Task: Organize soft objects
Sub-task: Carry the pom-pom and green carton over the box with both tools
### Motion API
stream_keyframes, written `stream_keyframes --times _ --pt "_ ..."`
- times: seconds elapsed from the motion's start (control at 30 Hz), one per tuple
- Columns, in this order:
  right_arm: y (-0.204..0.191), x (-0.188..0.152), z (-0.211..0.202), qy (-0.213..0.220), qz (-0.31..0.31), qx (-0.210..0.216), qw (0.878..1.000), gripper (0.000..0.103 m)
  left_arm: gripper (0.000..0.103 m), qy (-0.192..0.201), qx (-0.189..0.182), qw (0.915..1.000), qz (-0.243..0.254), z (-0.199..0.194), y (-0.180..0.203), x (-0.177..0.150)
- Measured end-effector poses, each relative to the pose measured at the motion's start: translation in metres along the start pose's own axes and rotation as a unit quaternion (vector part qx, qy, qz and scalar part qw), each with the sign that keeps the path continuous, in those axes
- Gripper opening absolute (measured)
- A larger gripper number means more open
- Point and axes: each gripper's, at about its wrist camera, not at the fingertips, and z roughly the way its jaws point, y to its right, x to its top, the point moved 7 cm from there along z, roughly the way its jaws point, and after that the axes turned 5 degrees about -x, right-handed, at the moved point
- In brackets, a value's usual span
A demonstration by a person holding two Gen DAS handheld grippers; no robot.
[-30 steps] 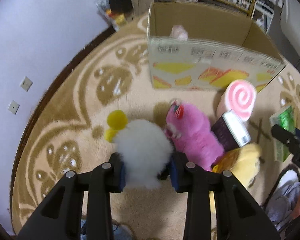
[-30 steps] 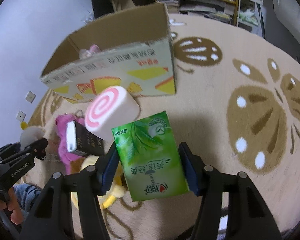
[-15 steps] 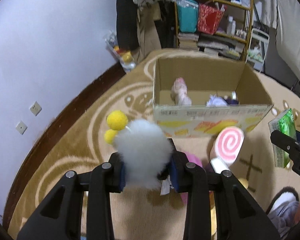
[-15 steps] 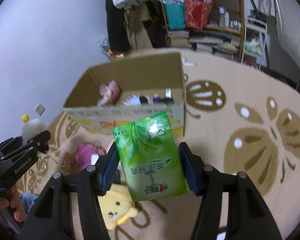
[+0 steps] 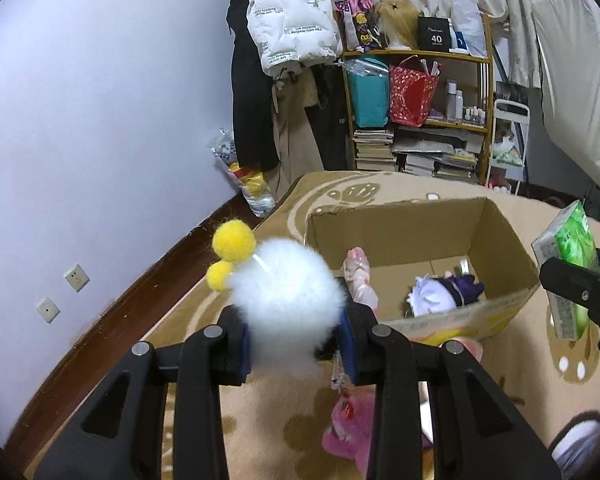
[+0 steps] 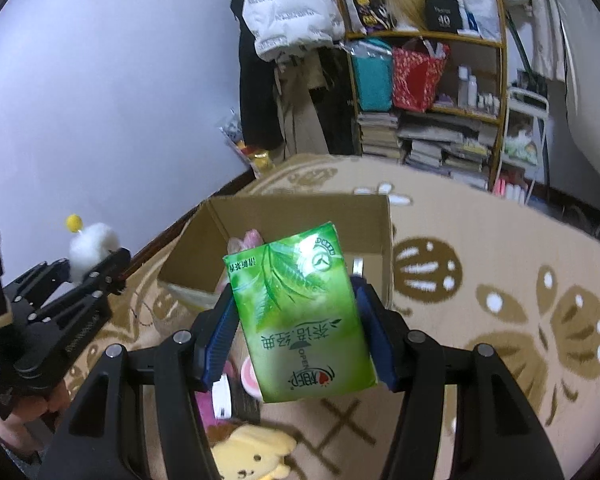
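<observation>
both grippers sit higher than a second ago: then the views looked down on the rug and the toys, now they look across the room to the shelf, and the cardboard box (image 5: 416, 240) shows its open inside. the left gripper (image 5: 296, 334) is closed on the white fluffy toy (image 5: 288, 288), pads pressed into its fur as before; its two yellow pompoms (image 5: 232, 240) stick out to the upper left. the toy hangs above the rug (image 5: 260, 400), just outside the box's near left corner. the right gripper (image 6: 300, 328) is closed on the green tissue pack (image 6: 300, 316), held above the box's near edge, same grip as before. the pack reads "open" and carries chinese print i cannot make out. in the box lie a pink doll (image 5: 358, 276) and a purple and white doll (image 5: 444, 292). the pink plush (image 5: 346, 432) and yellow plush (image 6: 252, 452) lie on the rug before the box. a black box on the shelf (image 5: 436, 34) reads "40".
</observation>
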Motion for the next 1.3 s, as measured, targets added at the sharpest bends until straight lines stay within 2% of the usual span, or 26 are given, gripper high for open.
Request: stream_keyframes --times 0.1,0.57,0.77,1.3 --pt "-0.001 0.010 0.001 0.009 -0.003 0.001 1.000 0.062 0.032 0.000 -0.010 0.9998 -0.014 0.009 0.001 0.008" --pt "0.005 0.033 0.028 0.010 -0.011 0.005 1.000 0.062 0.033 0.046 -0.012 0.9988 -0.010 0.029 0.000 0.056" --pt "0.009 0.038 0.047 0.003 -0.014 0.007 1.000 0.062 0.033 0.036 -0.015 0.9991 -0.017 0.048 0.003 0.062" --pt "0.014 0.021 0.085 -0.028 0.018 0.026 0.999 0.063 0.034 -0.023 -0.019 0.9995 -0.009 0.088 0.011 0.033"
